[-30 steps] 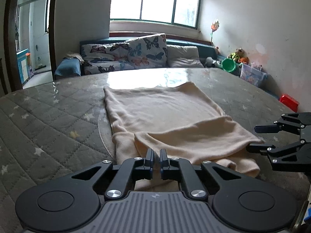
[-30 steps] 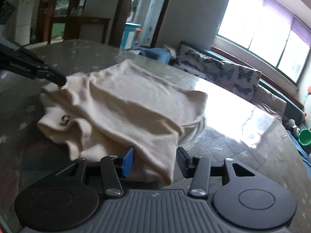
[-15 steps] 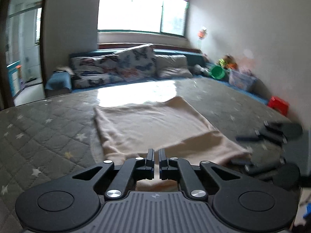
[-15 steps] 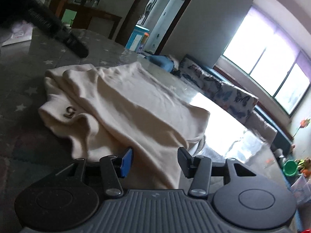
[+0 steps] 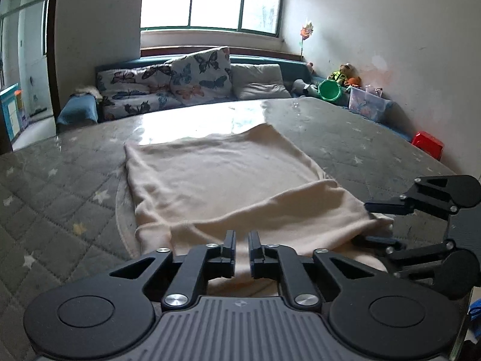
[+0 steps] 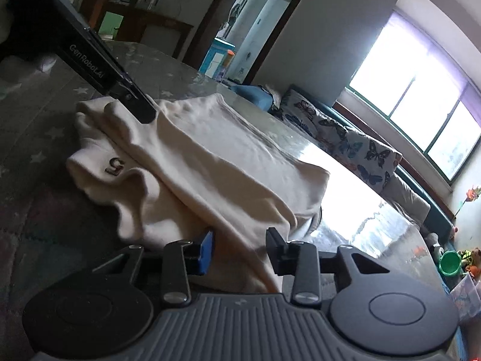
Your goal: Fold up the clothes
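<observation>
Since a second ago my right gripper (image 6: 240, 249) has rolled and narrowed, and my left gripper (image 5: 241, 251) has begun to part after being pinched tight. Cream garment (image 5: 228, 180) lies flat on the grey quilted table (image 5: 54, 180), its long axis running from my grippers away toward the butterfly-print sofa (image 5: 168, 87), with the near end folded back over itself. On the left, I see the jaws opening but only a narrow slot apart, cream cloth showing in the slot; I can't tell whether the pads press it. On the right, the jaws are closing with a hanging fold of the garment between them, gaps visible on both sides of it. From the right wrist view, the left gripper's tip (image 6: 141, 111) rests on the garment's near corner, and a small "5" mark (image 6: 114, 165) sits on the folded layer nearest me.
</observation>
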Tool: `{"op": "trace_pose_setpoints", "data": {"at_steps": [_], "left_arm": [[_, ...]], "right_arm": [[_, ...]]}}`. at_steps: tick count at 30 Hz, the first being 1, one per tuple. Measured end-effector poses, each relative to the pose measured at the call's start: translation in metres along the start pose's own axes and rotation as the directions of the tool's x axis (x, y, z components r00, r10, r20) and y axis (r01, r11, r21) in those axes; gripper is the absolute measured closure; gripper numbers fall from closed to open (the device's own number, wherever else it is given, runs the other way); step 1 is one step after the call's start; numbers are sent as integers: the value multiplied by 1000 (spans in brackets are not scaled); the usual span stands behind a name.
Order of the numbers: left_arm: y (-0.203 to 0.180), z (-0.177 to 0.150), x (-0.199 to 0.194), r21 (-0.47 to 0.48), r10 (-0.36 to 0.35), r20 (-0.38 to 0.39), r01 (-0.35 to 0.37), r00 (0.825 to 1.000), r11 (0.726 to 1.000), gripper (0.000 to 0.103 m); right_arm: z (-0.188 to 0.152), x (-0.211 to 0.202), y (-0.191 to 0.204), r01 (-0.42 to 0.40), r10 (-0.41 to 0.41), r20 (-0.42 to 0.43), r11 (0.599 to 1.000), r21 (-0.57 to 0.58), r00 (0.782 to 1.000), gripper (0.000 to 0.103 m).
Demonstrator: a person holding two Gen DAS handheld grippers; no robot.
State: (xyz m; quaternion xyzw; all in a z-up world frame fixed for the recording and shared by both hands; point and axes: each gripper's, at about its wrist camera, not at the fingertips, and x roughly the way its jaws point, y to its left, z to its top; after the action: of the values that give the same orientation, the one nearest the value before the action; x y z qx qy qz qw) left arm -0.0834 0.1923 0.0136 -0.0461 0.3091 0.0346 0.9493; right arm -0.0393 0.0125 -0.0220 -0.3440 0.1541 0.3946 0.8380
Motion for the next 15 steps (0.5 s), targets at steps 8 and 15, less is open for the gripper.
{"op": "trace_pose_setpoints", "data": {"at_steps": [8, 15], "left_arm": [[10, -11, 13, -23, 21, -61, -23, 998, 999, 91], [11, -14, 12, -19, 19, -59, -20, 998, 1000, 91]], "right_arm": [[-5, -17, -13, 65, -66, 48, 998, 23, 997, 97], [-19, -21, -20, 50, -50, -10, 998, 40, 999, 97]]}}
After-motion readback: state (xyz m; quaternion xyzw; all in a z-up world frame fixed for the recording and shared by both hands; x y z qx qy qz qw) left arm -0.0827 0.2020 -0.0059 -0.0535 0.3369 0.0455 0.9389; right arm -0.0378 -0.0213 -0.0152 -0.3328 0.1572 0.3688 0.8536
